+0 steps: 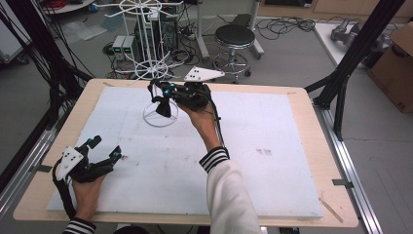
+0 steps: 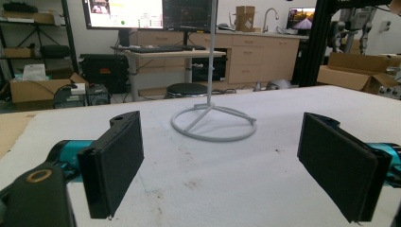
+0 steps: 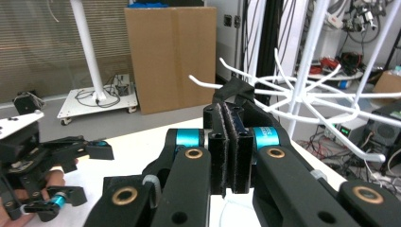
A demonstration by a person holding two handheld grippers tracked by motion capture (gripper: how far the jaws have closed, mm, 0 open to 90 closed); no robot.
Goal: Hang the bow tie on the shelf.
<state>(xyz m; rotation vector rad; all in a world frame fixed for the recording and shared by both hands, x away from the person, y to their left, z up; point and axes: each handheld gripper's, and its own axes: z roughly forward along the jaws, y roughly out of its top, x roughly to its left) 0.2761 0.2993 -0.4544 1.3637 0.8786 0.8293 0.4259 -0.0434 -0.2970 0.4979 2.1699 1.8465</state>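
Your right gripper [image 1: 163, 97] is up at the far middle of the table [image 1: 302, 146], right against the white wire rack [image 1: 157, 68], and its jaws are clamped on a dark flat piece [image 3: 236, 118] that looks like a strap or tag. In the right gripper view that piece is pinched between the pads and sticks up among the rack's white hooks [image 3: 302, 92], close to one prong; you cannot tell whether it hangs on a hook or merely touches one. In the high view a dark cone-shaped thing [image 1: 163, 107] hangs below your right gripper over the rack's ring base [image 1: 159, 117], but what it is stays unclear. Your left gripper [image 1: 104, 148] rests low near the table's left front corner, well apart from the rack, its jaws spread wide with nothing between them. In the left gripper view the pads [image 2: 116, 161] frame the bare white mat [image 2: 213, 179], with the ring base and pole beyond. Behind the table stand a black stool [image 1: 234, 41], cables on the floor and a cardboard box [image 1: 394, 63] at the right.
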